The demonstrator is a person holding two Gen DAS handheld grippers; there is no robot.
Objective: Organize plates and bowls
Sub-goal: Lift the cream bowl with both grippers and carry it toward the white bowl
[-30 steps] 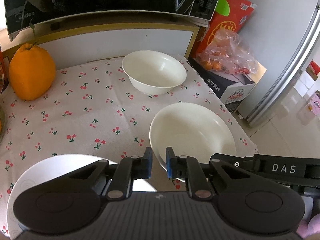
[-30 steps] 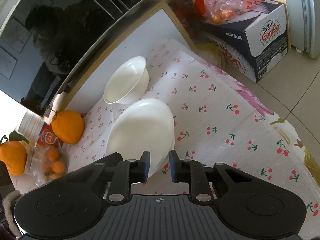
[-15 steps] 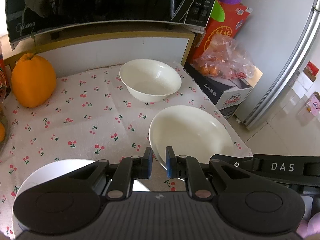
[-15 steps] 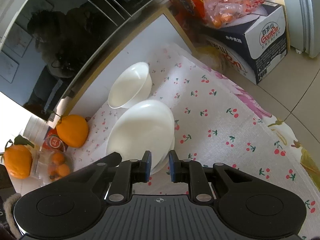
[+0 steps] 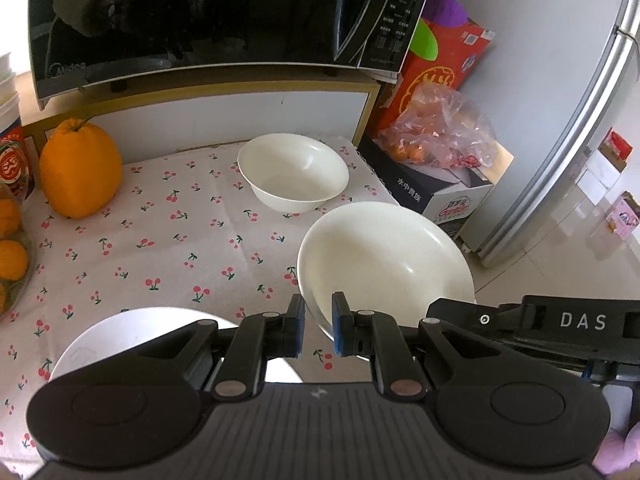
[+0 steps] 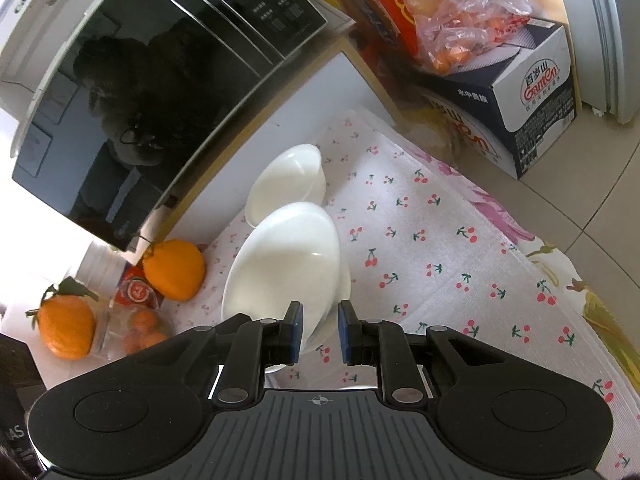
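A large white bowl (image 5: 384,264) hangs tilted above the cherry-print cloth (image 5: 160,240). Both grippers are shut on its near rim: my left gripper (image 5: 318,330) on its left edge, my right gripper (image 6: 319,334) on the rim seen in the right wrist view (image 6: 284,268). A smaller deep white bowl (image 5: 294,172) stands on the cloth further back, also in the right wrist view (image 6: 286,178). A white plate (image 5: 100,344) lies at the near left, partly hidden by my left gripper.
A black microwave (image 5: 200,20) sits on a shelf over the back of the table. A big orange fruit (image 5: 80,168) stands at the left. A cardboard box (image 5: 444,196) with a bag of oranges stands right of the table, by the fridge (image 5: 580,120).
Both grippers have lifted the large bowl higher off the cloth; the scene has dropped away and more of the microwave shows. The small bowl and plate have not moved.
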